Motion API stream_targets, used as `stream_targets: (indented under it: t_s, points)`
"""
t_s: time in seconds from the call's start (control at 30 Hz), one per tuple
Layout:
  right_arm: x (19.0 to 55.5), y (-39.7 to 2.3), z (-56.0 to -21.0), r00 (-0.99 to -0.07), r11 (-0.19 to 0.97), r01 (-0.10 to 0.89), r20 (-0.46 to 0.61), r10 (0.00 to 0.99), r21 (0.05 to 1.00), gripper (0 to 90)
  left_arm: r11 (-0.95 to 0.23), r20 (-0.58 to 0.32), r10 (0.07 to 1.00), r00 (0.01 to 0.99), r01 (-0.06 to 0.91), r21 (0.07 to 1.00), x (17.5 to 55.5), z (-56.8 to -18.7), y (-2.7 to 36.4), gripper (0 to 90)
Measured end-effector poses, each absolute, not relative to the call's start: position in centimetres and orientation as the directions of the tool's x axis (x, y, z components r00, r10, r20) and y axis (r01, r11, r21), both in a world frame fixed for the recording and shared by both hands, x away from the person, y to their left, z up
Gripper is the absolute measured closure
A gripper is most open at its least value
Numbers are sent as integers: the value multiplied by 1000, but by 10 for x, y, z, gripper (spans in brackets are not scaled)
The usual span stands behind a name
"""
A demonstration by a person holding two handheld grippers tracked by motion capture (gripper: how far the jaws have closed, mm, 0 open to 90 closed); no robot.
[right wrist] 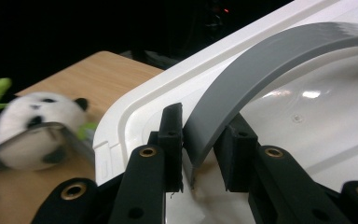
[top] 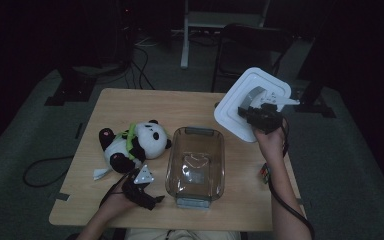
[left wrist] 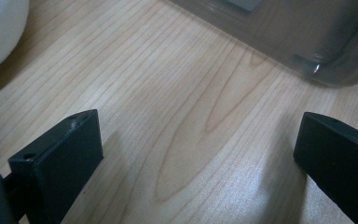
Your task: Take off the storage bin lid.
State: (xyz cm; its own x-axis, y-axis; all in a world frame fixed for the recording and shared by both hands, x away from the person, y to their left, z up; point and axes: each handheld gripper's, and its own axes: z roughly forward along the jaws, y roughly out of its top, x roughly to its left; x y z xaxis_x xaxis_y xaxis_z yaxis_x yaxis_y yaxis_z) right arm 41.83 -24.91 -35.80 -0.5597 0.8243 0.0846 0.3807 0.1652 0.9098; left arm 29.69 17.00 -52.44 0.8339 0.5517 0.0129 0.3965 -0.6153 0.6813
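A white rectangular lid (top: pixel 235 112) with a grey arched handle (top: pixel 253 95) hangs tilted above the table's far right corner. My right gripper (top: pixel 247 111) is shut on that handle (right wrist: pixel 261 60); in the right gripper view the jaws (right wrist: pixel 200 149) pinch the handle's lower end against the lid (right wrist: pixel 140 116). A clear glass baking dish (top: pixel 196 160) with grey end grips sits at the table's middle. Left of it lies a plush panda (top: pixel 135 142). Near the front edge, my left gripper (top: pixel 142 176) rests open over bare wood (left wrist: pixel 198 144), with the dish corner (left wrist: pixel 307 37) ahead to its right.
The wooden table (top: pixel 130 102) has bare surface at the back left. A small colourful cube (top: pixel 265 173) lies by the right edge. A dark chair (top: pixel 250 40) stands behind the table, and cables (top: pixel 40 167) trail on the floor at left.
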Motion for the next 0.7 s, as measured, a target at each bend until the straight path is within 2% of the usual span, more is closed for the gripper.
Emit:
stream_targets:
  t_s: [0.23,0.7]
  points:
    - [439,-264,-382,-481,122,447,123,868,886,731,-617,14,551,834,396,680,297,-524,170,17]
    - [458,-249,-439,-407,69,551,196,892,832,731,-616,13,551,834,396,680,297,-524,170,17]
